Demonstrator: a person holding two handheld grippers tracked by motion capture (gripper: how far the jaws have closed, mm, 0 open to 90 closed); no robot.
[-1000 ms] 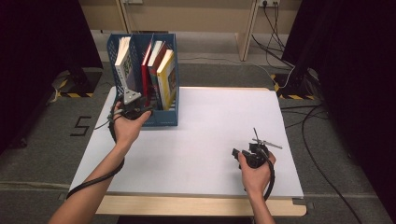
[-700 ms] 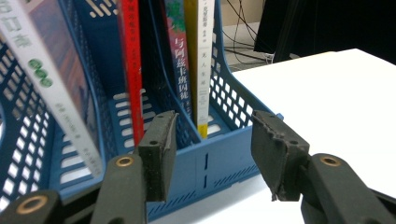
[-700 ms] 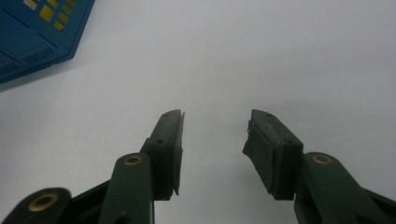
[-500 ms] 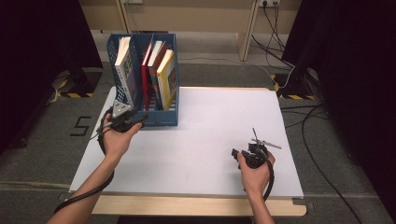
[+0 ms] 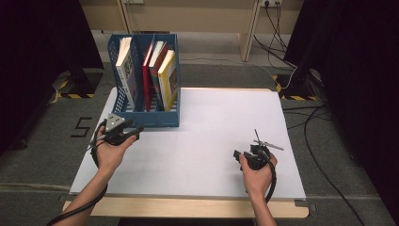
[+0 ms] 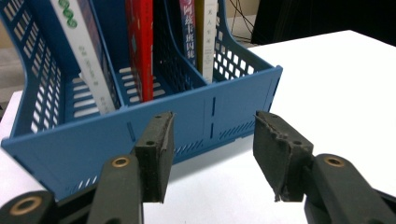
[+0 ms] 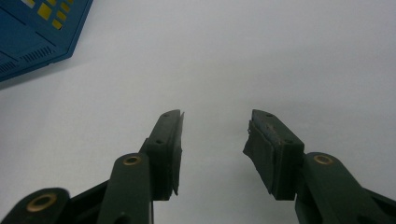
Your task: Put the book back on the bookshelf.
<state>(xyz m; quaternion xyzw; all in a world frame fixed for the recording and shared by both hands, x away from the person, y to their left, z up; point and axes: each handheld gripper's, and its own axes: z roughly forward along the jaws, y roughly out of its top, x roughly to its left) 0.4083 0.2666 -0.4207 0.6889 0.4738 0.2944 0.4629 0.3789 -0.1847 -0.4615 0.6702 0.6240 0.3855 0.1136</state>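
Observation:
A blue file rack stands at the table's far left with several upright books in it: a white one, a red one and a yellow one. My left gripper hovers just in front of the rack's front left corner. In the left gripper view it faces the rack's low front wall. Its jaws are open, have just been opening, and hold nothing. My right gripper rests at the near right of the white table. In its own view, the right gripper is open over bare tabletop.
The rack's corner shows at the upper left of the right gripper view. Cables lie on the floor beyond the table's far right. A floor marker "5" sits left of the table. Dark curtains flank both sides.
My left hand has drawn back from the rack's front toward the near left and lower. Its jaws stand slightly wider. The right hand has stayed put.

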